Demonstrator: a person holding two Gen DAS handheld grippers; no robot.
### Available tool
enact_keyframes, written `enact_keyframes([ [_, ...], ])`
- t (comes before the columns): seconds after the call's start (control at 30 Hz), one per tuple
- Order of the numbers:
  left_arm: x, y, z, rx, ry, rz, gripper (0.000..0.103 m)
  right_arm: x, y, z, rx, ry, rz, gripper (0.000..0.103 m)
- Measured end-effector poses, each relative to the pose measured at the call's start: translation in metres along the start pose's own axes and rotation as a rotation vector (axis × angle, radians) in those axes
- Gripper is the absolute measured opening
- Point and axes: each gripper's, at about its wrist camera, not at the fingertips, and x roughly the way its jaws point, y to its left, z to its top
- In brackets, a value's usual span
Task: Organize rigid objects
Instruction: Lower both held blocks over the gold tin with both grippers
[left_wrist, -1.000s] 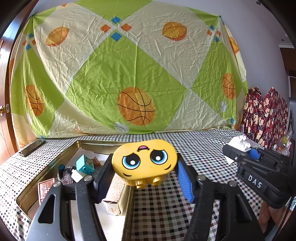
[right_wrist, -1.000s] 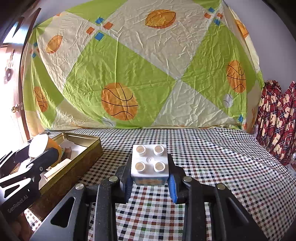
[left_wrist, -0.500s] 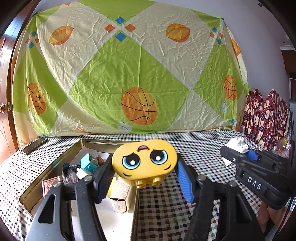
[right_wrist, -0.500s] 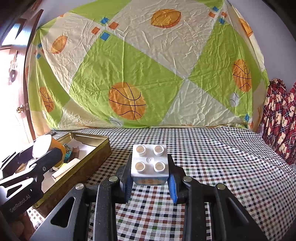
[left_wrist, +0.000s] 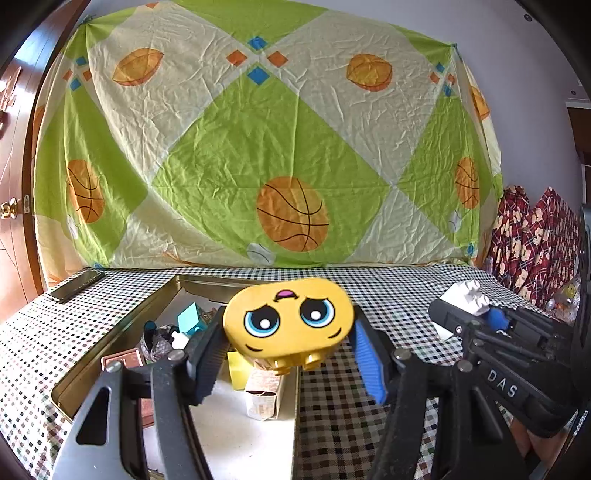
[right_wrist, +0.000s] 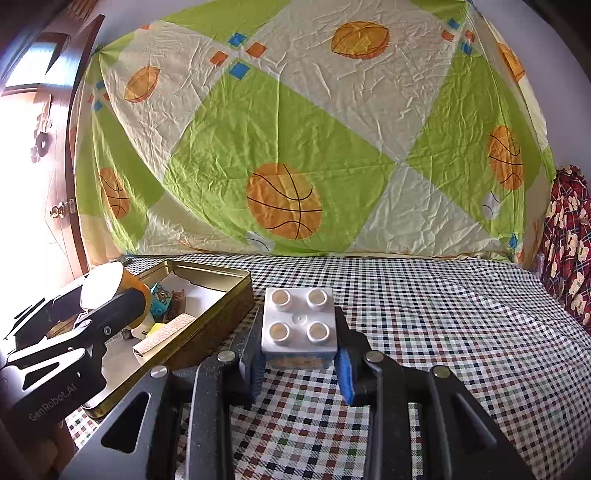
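Grippers (left_wrist: 288, 350) (right_wrist: 299, 354) clamped on toy (left_wrist: 288, 323), brick (right_wrist: 298, 321)

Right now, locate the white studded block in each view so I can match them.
Left wrist view: white studded block at right, in the right claw.
Right wrist view: block at bottom centre, clamped in that claw.
Shared landmark: gold tin.

A yellow block with a sad cartoon face (left_wrist: 288, 323) hangs tilted over the open gold tin (left_wrist: 122, 338). A white four-stud brick (right_wrist: 299, 326) sits level above the checkered surface (right_wrist: 443, 314), beside the tin.
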Motion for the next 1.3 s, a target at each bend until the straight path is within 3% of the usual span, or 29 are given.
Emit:
enact_keyframes([
  [1.3,-0.009,0.052,0.001,-0.053,-0.003,0.066,0.063,0.01,0.063,0.0,-0.064,0.002,0.118,0.034],
])
